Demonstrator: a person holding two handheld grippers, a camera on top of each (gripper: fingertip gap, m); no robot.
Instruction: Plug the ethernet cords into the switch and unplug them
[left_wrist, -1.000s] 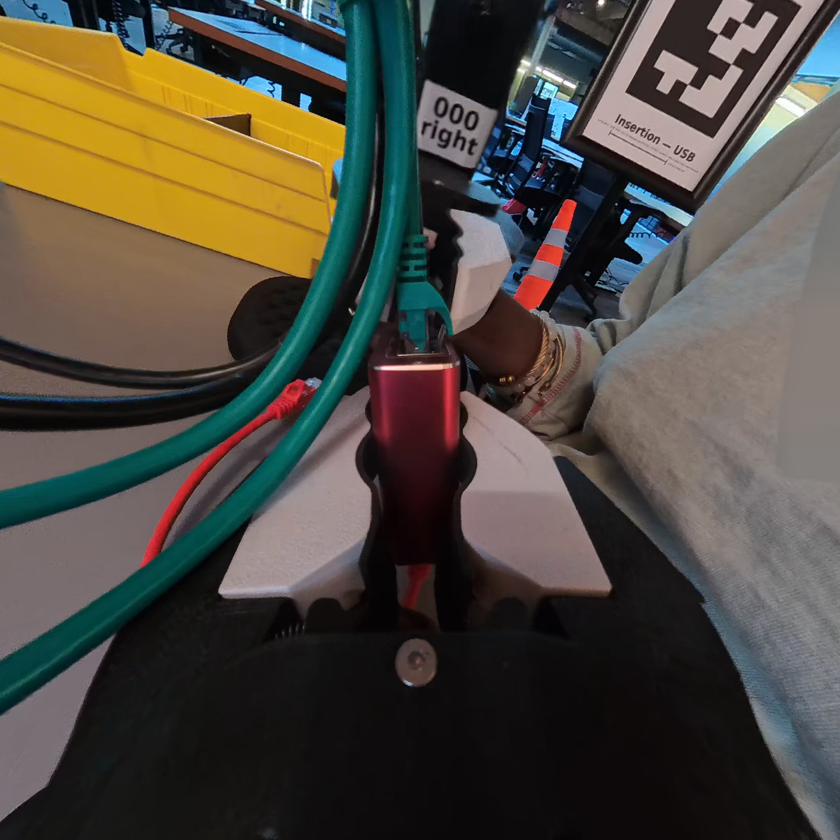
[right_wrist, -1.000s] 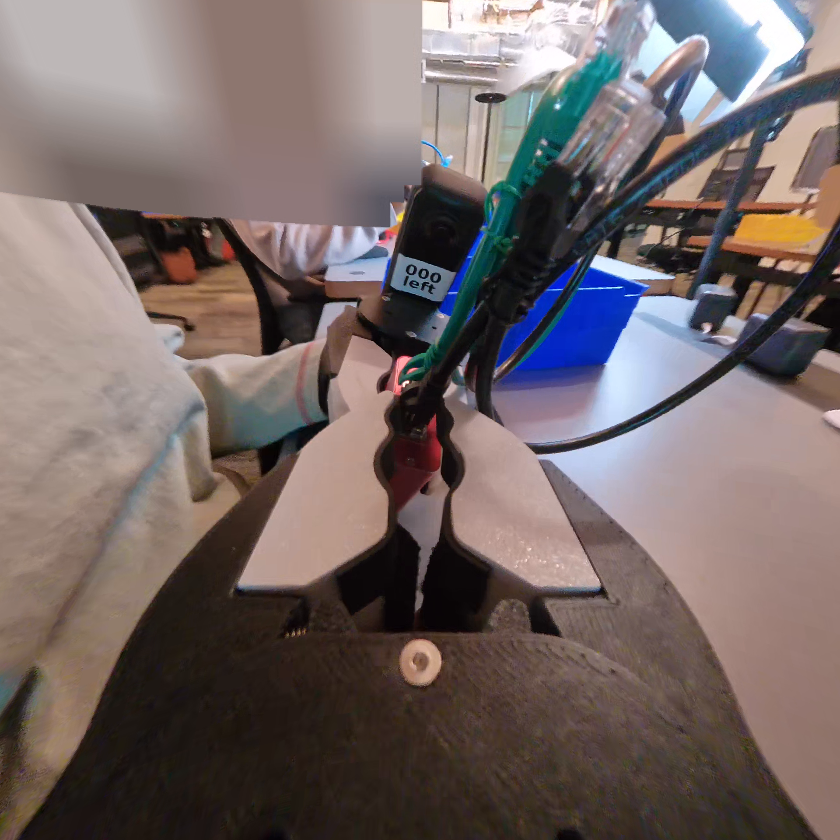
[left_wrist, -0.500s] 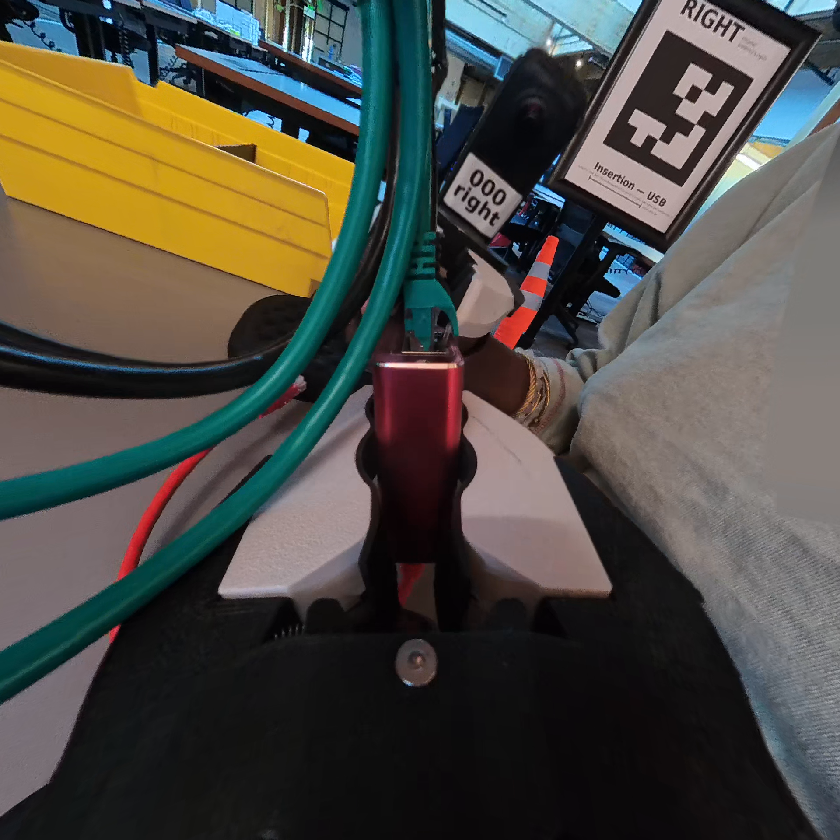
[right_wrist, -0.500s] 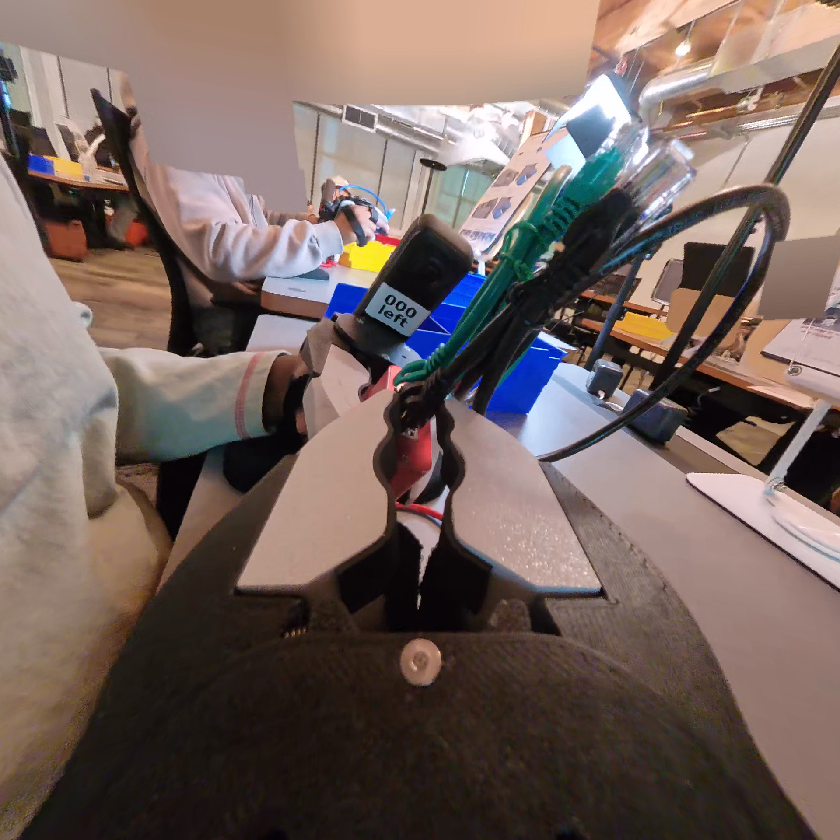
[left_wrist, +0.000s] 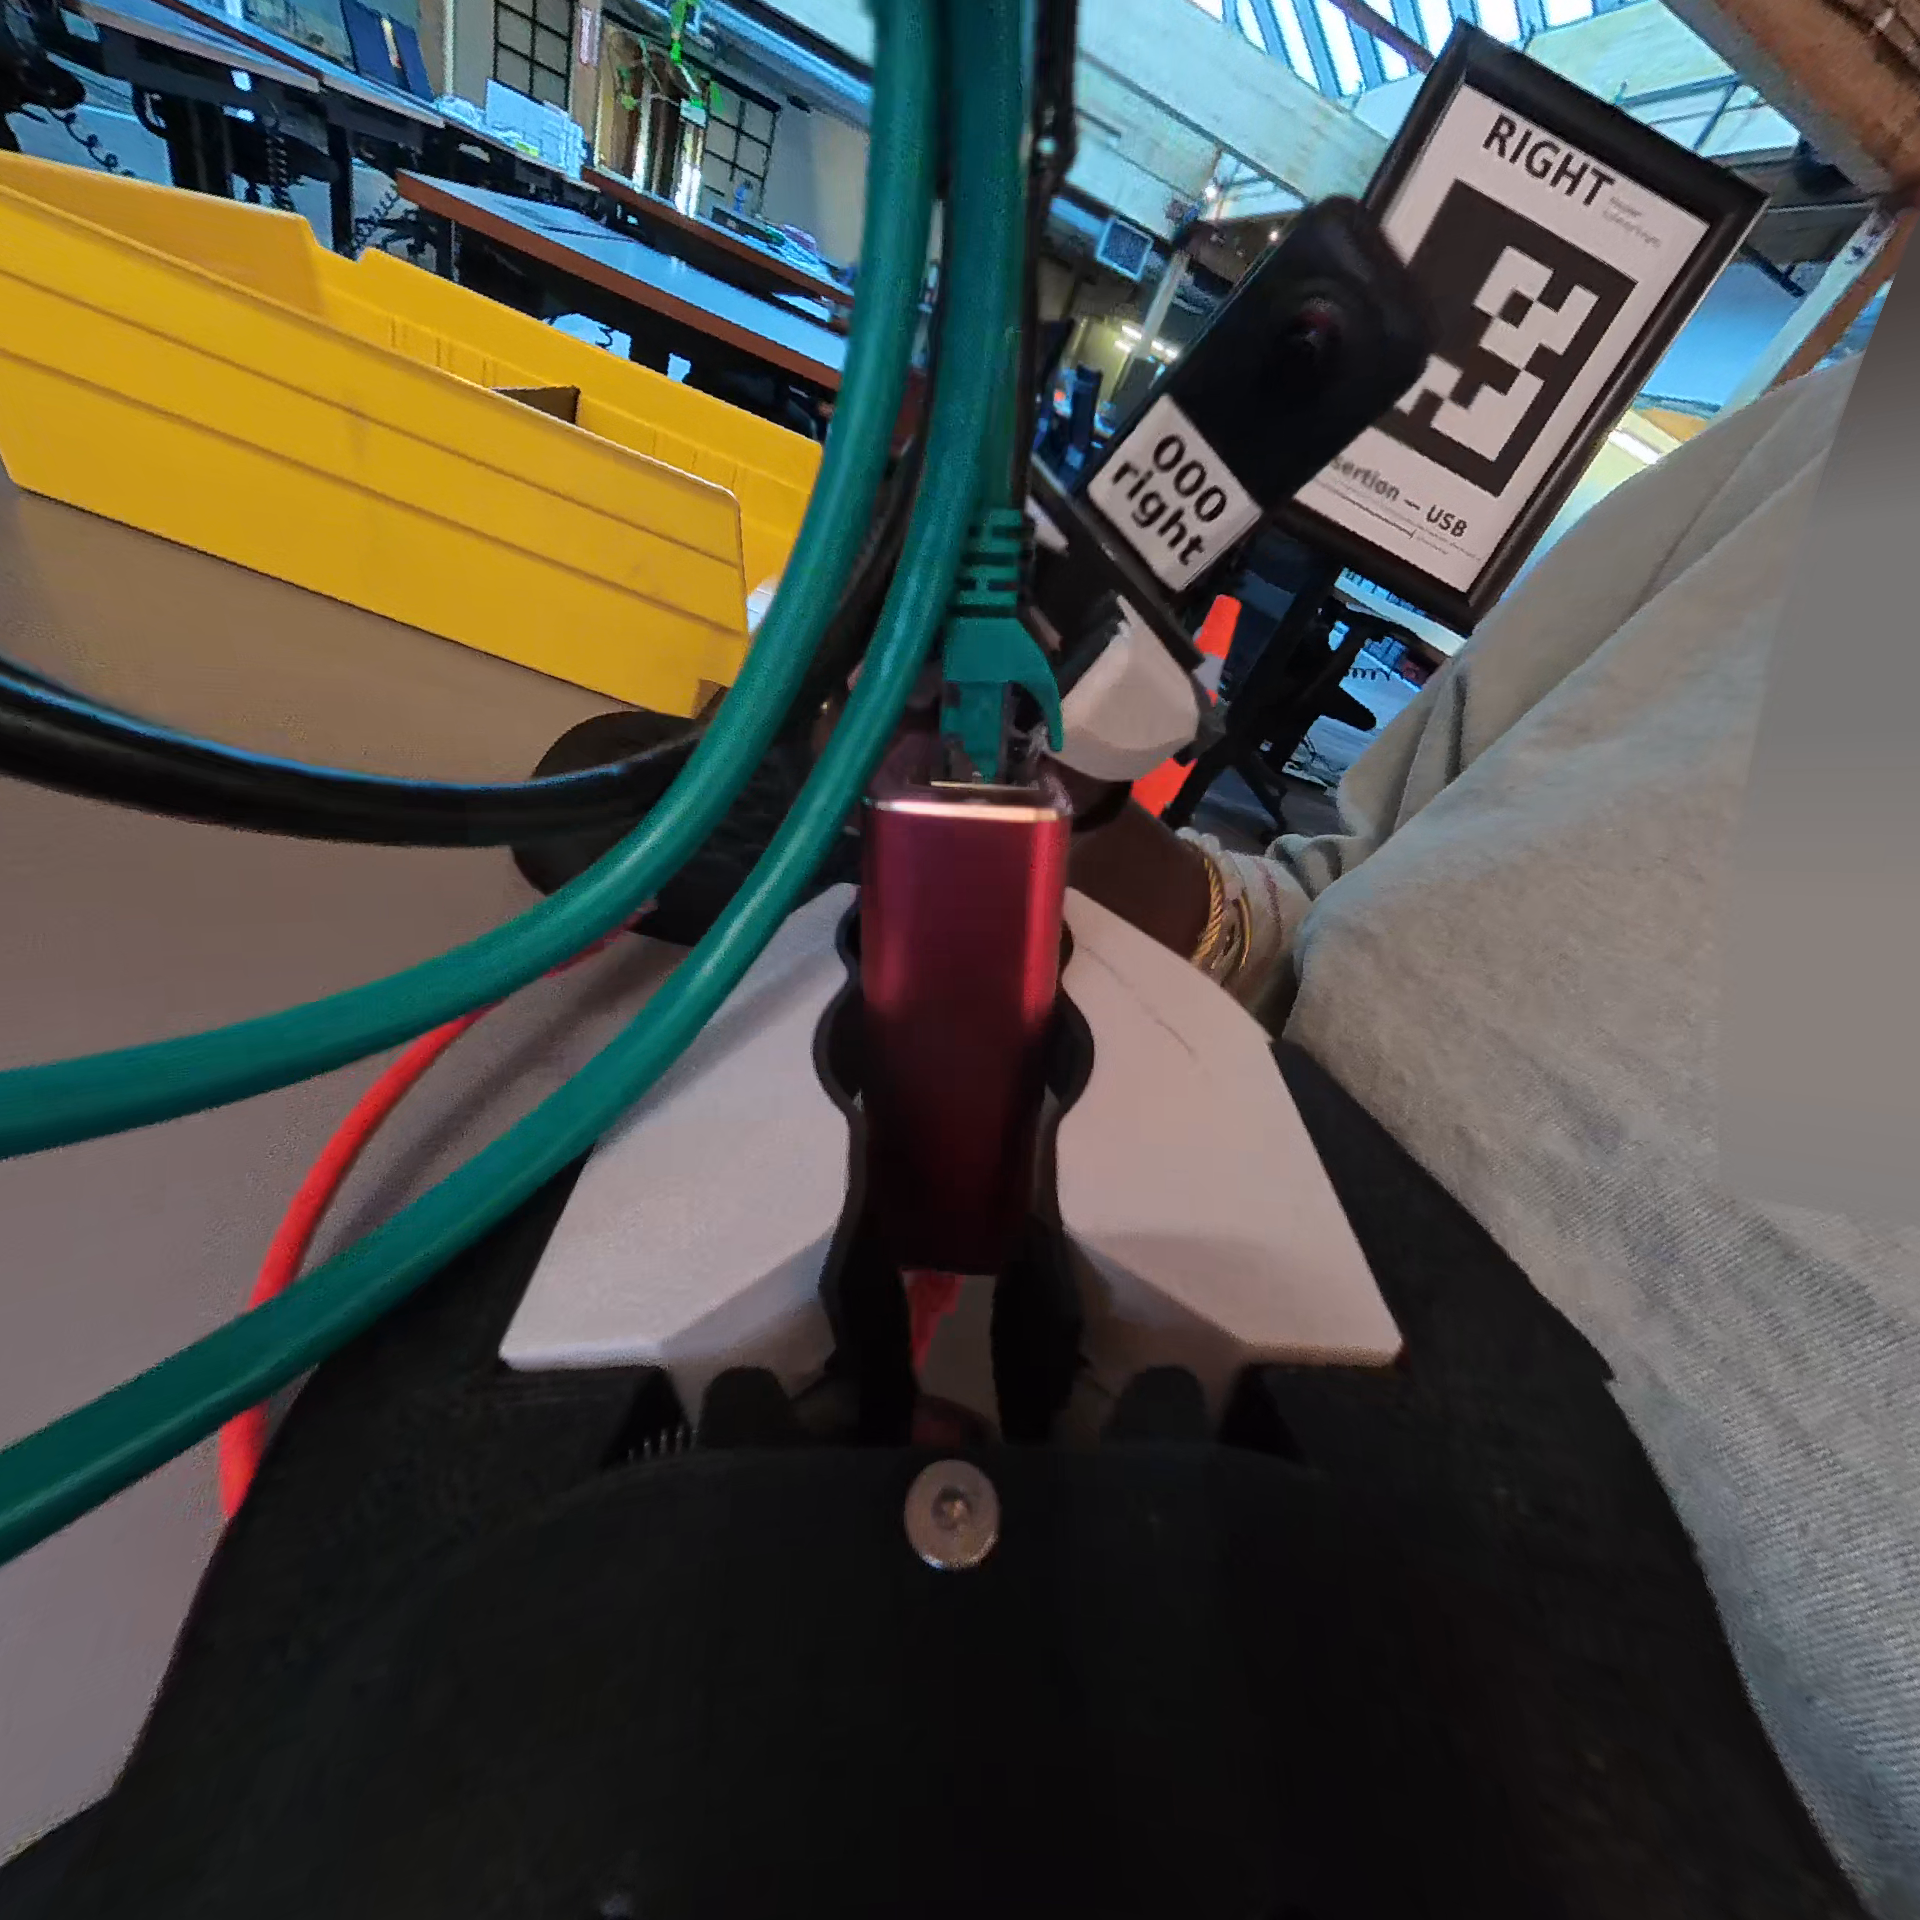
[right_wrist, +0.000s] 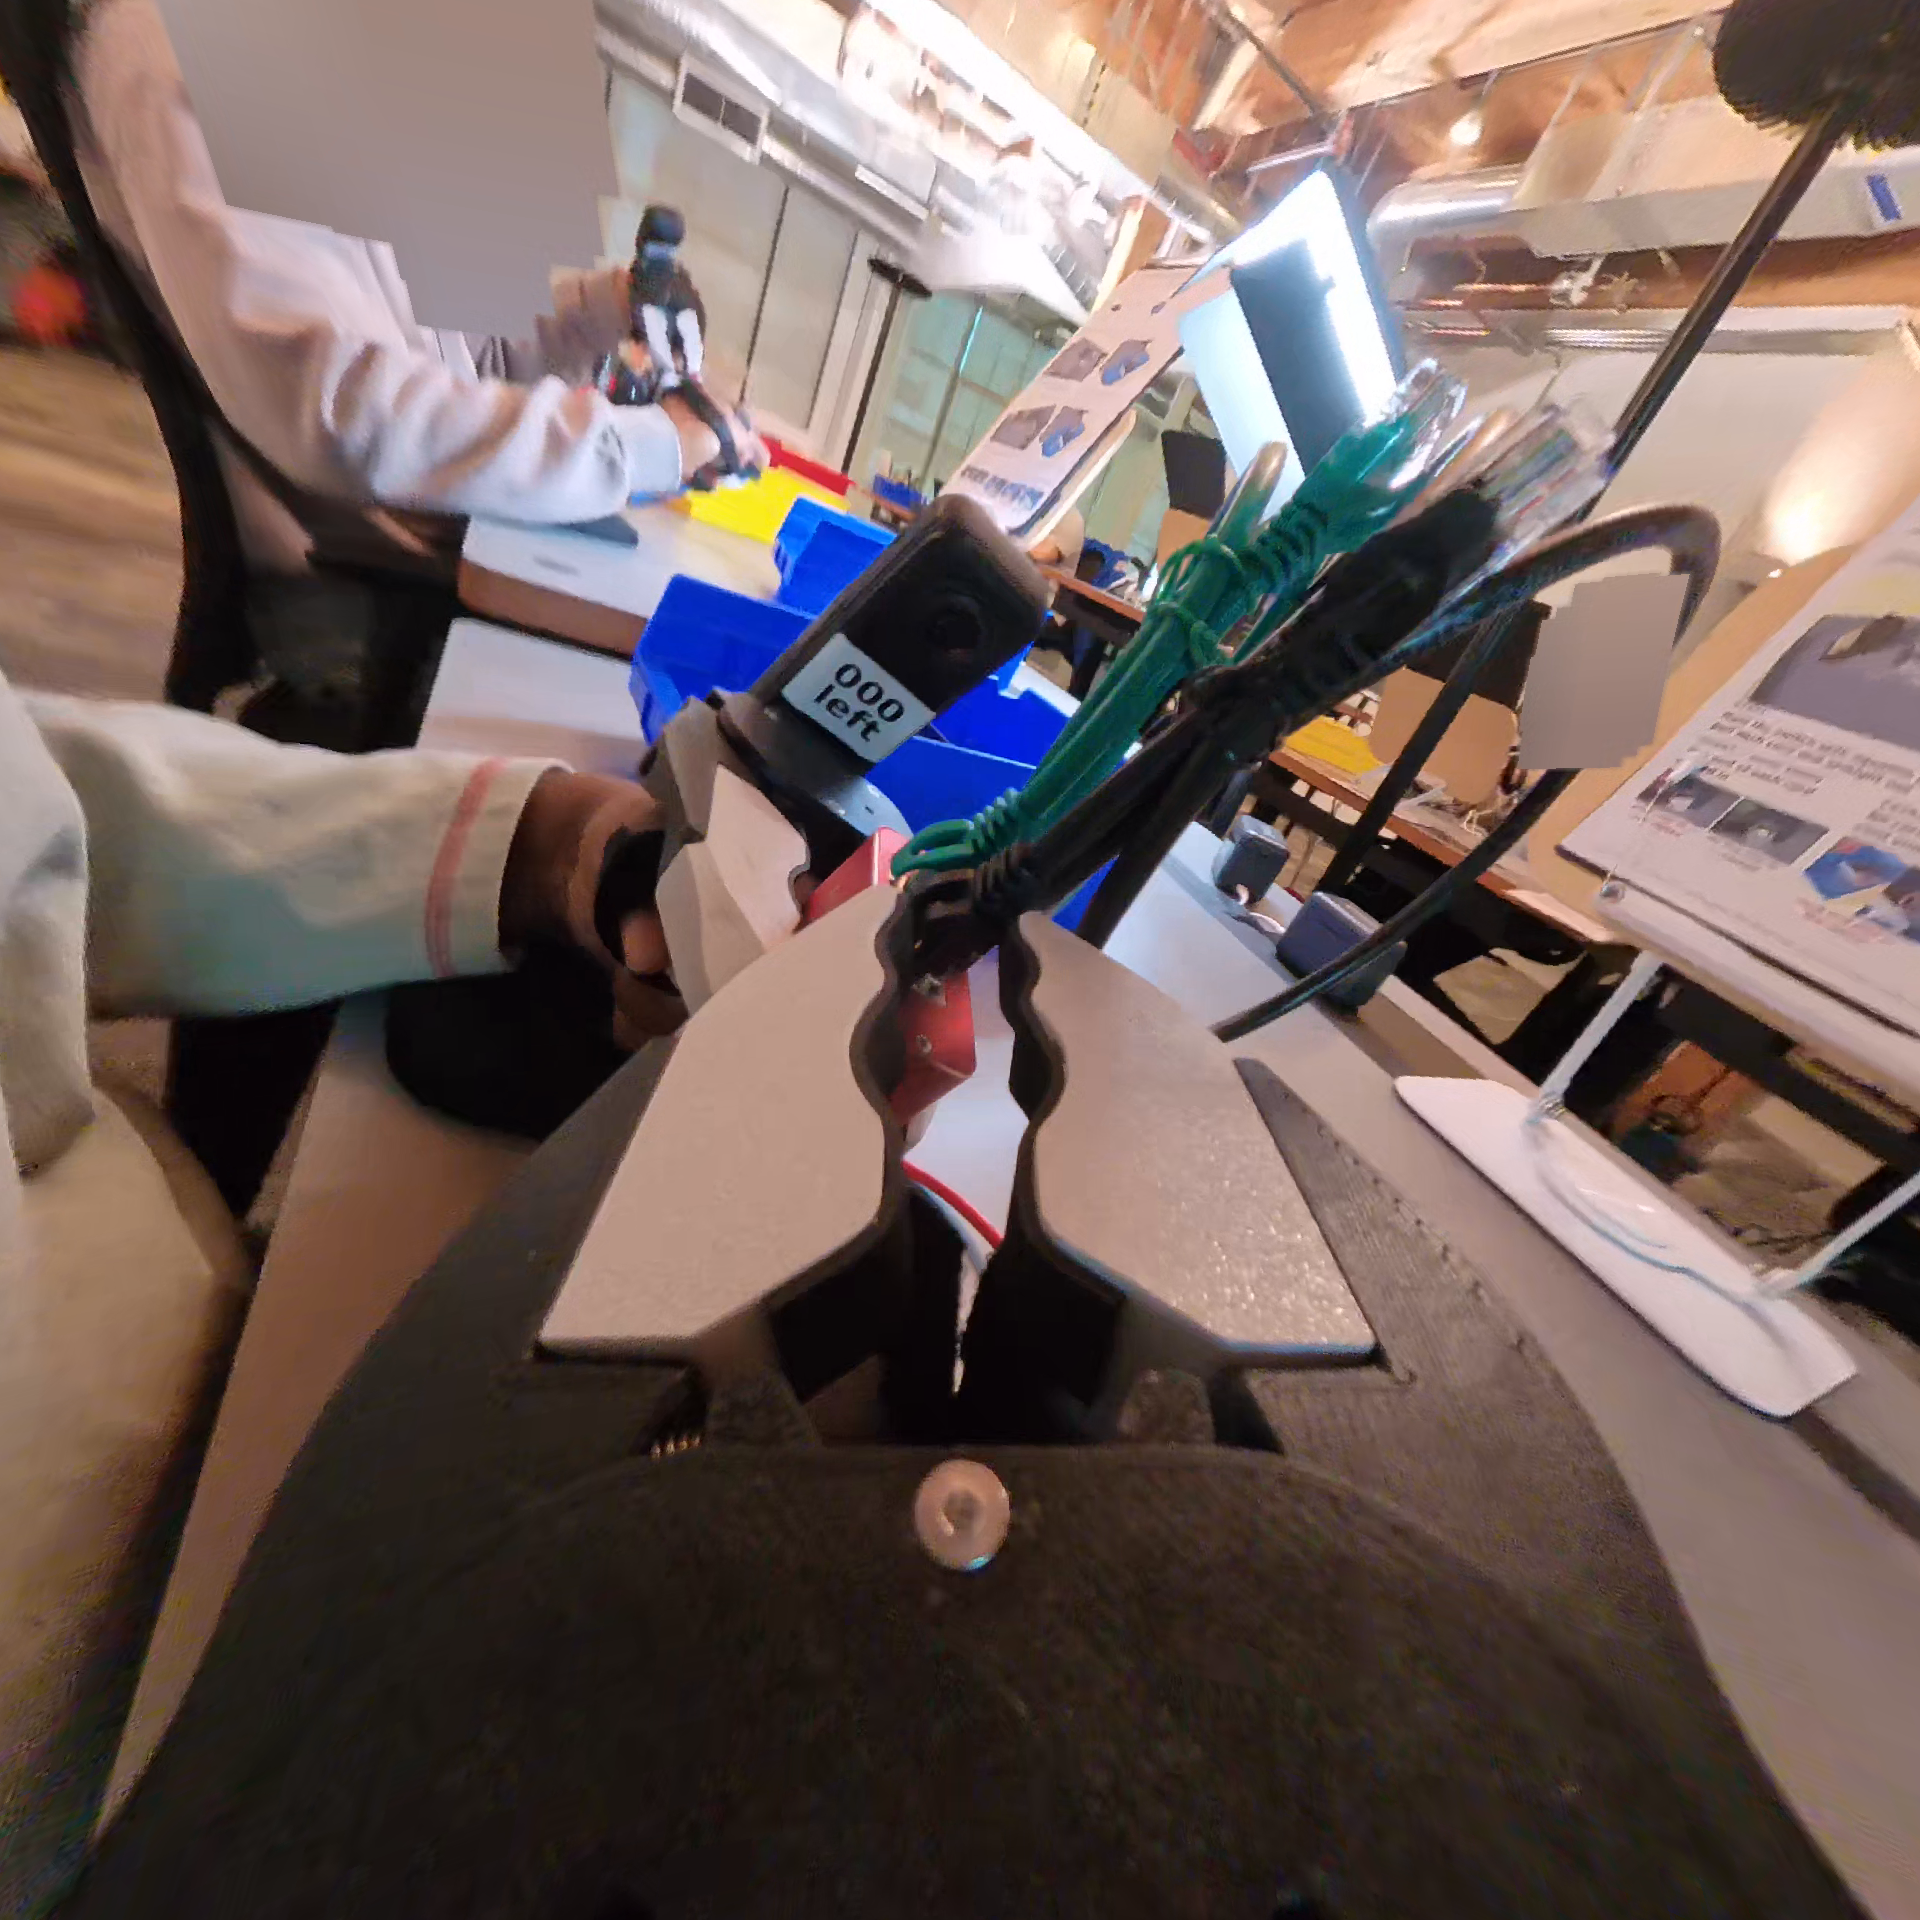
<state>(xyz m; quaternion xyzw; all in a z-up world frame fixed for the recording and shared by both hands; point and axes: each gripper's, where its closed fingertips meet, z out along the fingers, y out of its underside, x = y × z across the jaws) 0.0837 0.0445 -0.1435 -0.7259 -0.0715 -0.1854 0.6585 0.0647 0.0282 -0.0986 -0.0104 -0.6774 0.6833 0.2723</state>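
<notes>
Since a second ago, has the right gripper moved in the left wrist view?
Yes. The right gripper has risen and tilted: its black camera, earlier left of the framed marker sign, now overlaps the sign's lower left.

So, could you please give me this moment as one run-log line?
left gripper: shut on red switch | green plug: at switch port | right gripper: shut on cord bundle | table: yellow bin

A yellow bin (left_wrist: 343, 416) sits at ten o'clock, a framed marker sign (left_wrist: 1538, 322) at one. Blue bins (right_wrist: 748, 634) at eleven, an acrylic sign stand (right_wrist: 1621, 1247) at three.
</notes>
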